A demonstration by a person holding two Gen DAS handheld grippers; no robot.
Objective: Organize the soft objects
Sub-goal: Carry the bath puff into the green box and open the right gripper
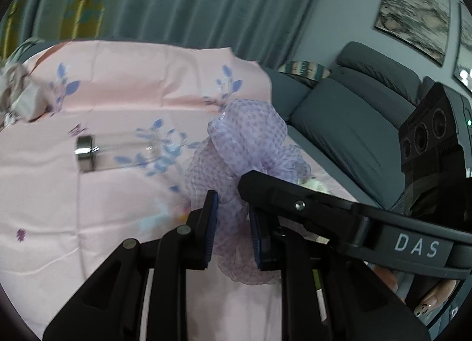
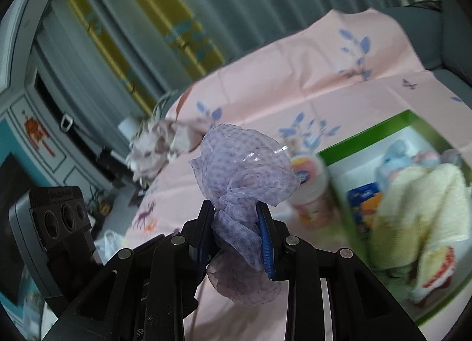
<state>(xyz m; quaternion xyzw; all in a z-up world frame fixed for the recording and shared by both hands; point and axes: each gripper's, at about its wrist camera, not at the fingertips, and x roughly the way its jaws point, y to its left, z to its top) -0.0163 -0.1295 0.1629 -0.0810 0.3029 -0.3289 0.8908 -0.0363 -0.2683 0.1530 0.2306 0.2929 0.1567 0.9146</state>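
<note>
A sheer lilac scarf with purple dots [image 1: 244,140] is bunched up and held above the pink floral sheet [image 1: 112,81]. My left gripper [image 1: 233,217] is shut on its lower part. My right gripper [image 2: 236,223] is shut on the same lilac scarf [image 2: 242,164], and its black finger [image 1: 295,196] crosses the left wrist view from the right. A green-rimmed white box [image 2: 365,131] at the right holds a cream knitted item [image 2: 421,202] and a pale blue soft toy [image 2: 395,155].
A clear glass bottle with a metal cap [image 1: 88,156] lies on the sheet. A beige crumpled cloth [image 2: 156,146] lies at the sheet's far edge. A printed cup [image 2: 309,184] stands beside the box. A grey sofa [image 1: 348,111] is to the right; curtains hang behind.
</note>
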